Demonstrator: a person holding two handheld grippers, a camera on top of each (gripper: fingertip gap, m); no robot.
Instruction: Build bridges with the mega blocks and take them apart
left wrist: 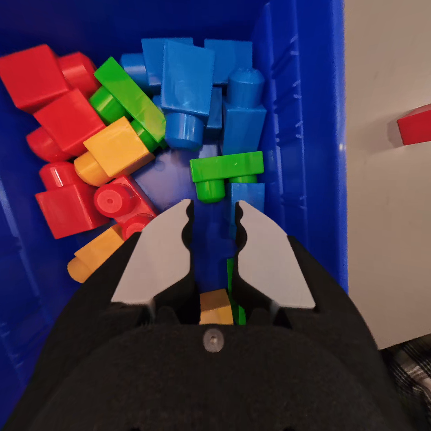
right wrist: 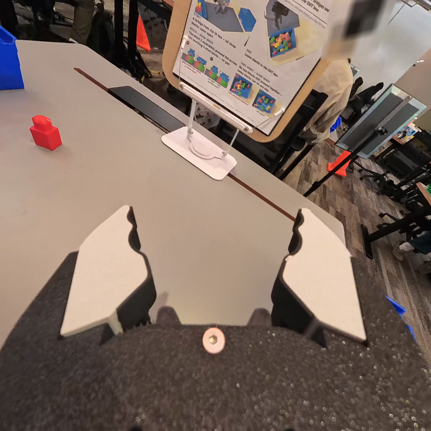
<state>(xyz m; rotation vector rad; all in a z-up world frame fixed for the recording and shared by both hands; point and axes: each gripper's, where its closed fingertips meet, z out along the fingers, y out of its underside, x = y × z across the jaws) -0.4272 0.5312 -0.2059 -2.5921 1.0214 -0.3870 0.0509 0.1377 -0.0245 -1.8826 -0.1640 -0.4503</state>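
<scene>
My left gripper (left wrist: pixel 213 205) hangs inside a blue bin (left wrist: pixel 303 116) of loose mega blocks, jaws a small way apart with nothing between them. Just ahead of the fingertips lies a green two-stud block (left wrist: pixel 226 166), with a blue block (left wrist: pixel 247 198) beside the right finger. Red blocks (left wrist: pixel 67 200), yellow blocks (left wrist: pixel 116 149) and more blue ones (left wrist: pixel 186 93) are piled to the left and behind. My right gripper (right wrist: pixel 215 210) is wide open and empty above the grey table (right wrist: pixel 163 210). A single red one-stud block (right wrist: pixel 45 134) stands upright on the table, far to its left.
The red block also shows outside the bin in the left wrist view (left wrist: pixel 415 127). A blue bin corner (right wrist: pixel 9 63) stands at the table's far left. An instruction board (right wrist: pixel 245 58) on a white stand (right wrist: pixel 198 154) sits at the table's far edge. Floor and chairs lie to the right. About 65 cm separates my left fingertips from my right. It is some 25 cm from my left tips to the single red one-stud block (right wrist: pixel 45 134).
</scene>
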